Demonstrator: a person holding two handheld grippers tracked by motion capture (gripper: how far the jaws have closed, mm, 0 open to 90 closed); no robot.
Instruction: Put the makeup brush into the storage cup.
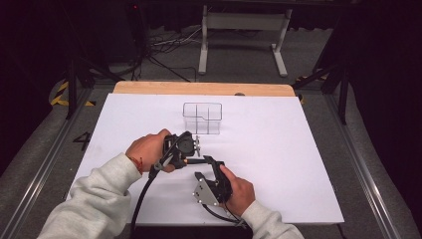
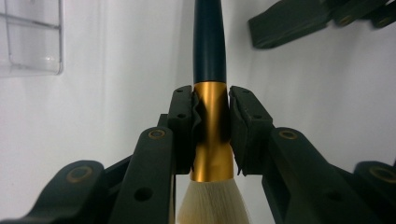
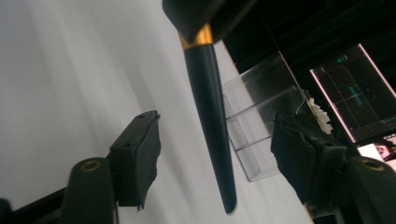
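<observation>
A makeup brush with a dark handle (image 2: 208, 42), a gold ferrule (image 2: 212, 130) and pale bristles (image 2: 212, 203) sits in my left gripper (image 2: 211, 100), which is shut on the ferrule. In the high view the left gripper (image 1: 186, 147) hangs over the white sheet just in front of the clear organizer (image 1: 201, 118). The right gripper (image 1: 211, 163) is close at its right. The brush handle (image 3: 210, 116) runs down between the right gripper's (image 3: 217, 123) open jaws, and neither pad touches it.
The clear divided organizer (image 3: 261, 116) stands empty on the white sheet (image 1: 278, 149) toward the table's far middle. A wooden table edge (image 1: 199, 88) runs behind the sheet. Black frame legs and cables (image 1: 164, 47) lie on the floor beyond. A lit screen (image 3: 359, 93) glows in the background.
</observation>
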